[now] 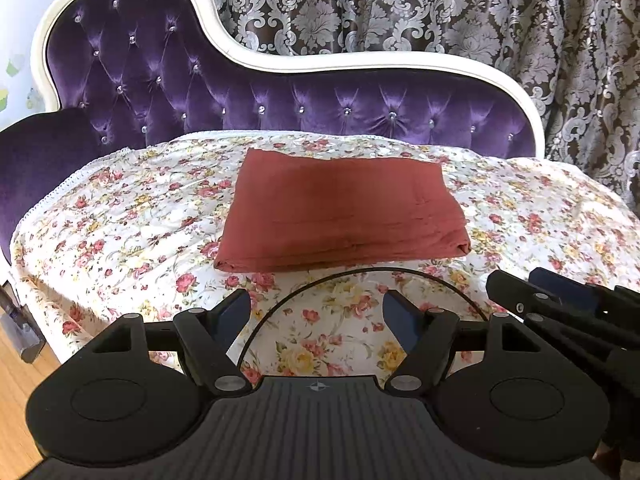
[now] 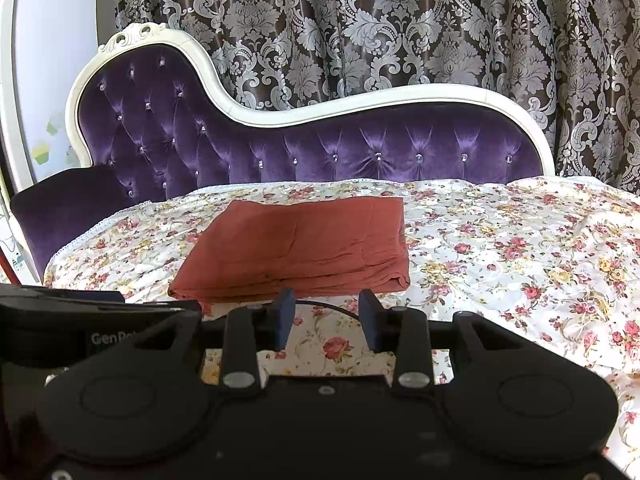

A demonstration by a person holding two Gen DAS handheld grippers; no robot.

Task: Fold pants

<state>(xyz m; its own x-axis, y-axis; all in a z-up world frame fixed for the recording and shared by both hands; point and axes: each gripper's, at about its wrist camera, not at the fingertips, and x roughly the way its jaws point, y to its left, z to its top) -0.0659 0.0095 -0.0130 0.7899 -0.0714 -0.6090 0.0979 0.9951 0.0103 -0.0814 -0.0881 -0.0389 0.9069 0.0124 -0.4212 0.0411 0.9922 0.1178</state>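
The rust-red pants (image 1: 340,210) lie folded into a flat rectangle on the floral quilt (image 1: 132,216); they also show in the right wrist view (image 2: 296,246). My left gripper (image 1: 316,312) is open and empty, hovering just in front of the fold's near edge. My right gripper (image 2: 326,318) is open and empty, close in front of the near edge. The right gripper also shows at the right edge of the left wrist view (image 1: 560,300), and the left gripper's body shows at the left of the right wrist view (image 2: 80,328).
The quilt (image 2: 500,248) covers a purple tufted chaise with a white carved frame (image 1: 280,60). Patterned curtains (image 2: 400,20) hang behind. Wooden floor (image 1: 16,380) lies at the lower left beyond the quilt's edge.
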